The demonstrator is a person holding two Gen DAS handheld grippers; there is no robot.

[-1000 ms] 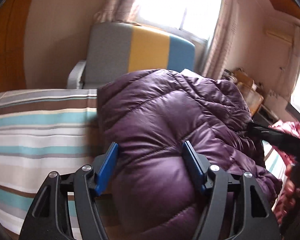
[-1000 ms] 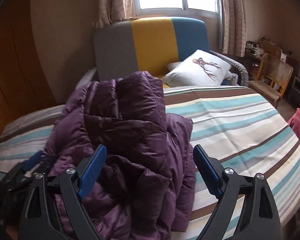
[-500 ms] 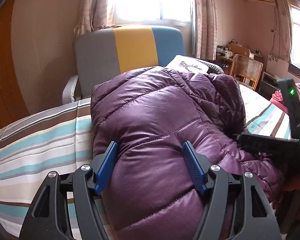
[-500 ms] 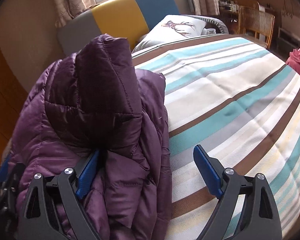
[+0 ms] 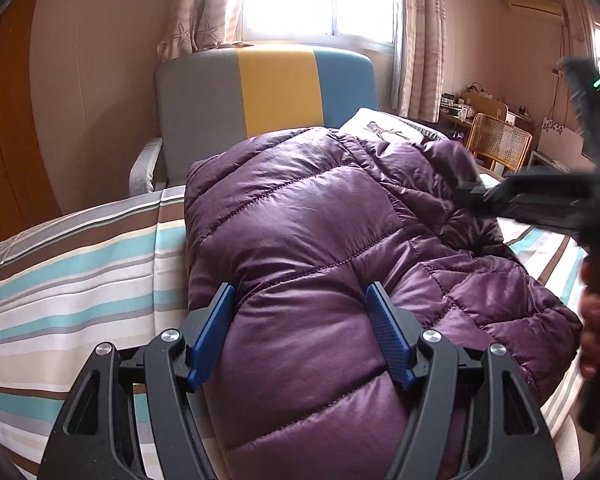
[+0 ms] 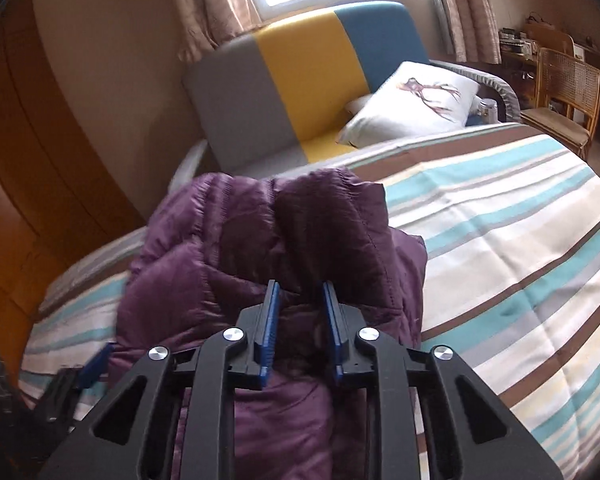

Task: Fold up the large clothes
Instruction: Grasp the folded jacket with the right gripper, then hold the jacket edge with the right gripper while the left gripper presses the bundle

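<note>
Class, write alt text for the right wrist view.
The right gripper has its blue jaws shut on a bunched fold of a purple puffer jacket lying on a striped bedspread. Behind stand a grey, yellow and blue sofa and white pillow.

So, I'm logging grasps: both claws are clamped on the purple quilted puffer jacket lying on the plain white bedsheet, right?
Not quite. The sheet is striped in teal, brown and cream, not plain white, as the right wrist view shows. The right claw and left claw do grip the purple quilted puffer jacket.
</note>
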